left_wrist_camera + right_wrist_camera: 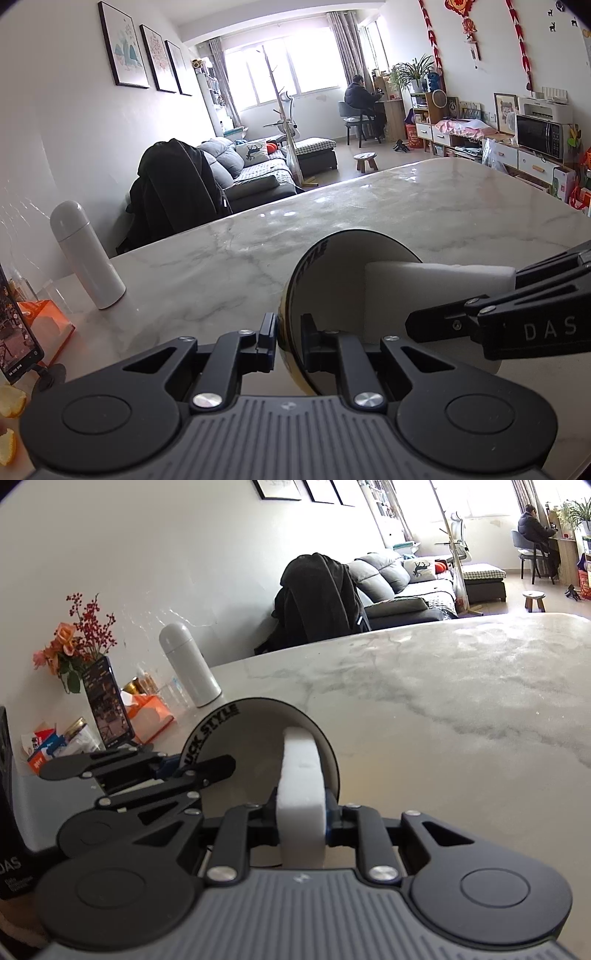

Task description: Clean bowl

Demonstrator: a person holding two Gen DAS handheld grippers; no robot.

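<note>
Marble-patterned table (406,206) fills the middle of both my views, with a living room behind it. On my left wrist view, my left claw (288,343) is pinching the rim of the bowl (332,288), one finger outside the wall and one inside, and the bowl sits tipped on its side at lower centre of the frame. Its black rim carries lettering. My right claw (301,819) is pinching a white sponge (299,775), whose far end reaches into the bowl's pale interior (258,746) in my right wrist view. A white flask (86,254) stands upright at the left of the frame, well apart from the bowl.
</note>
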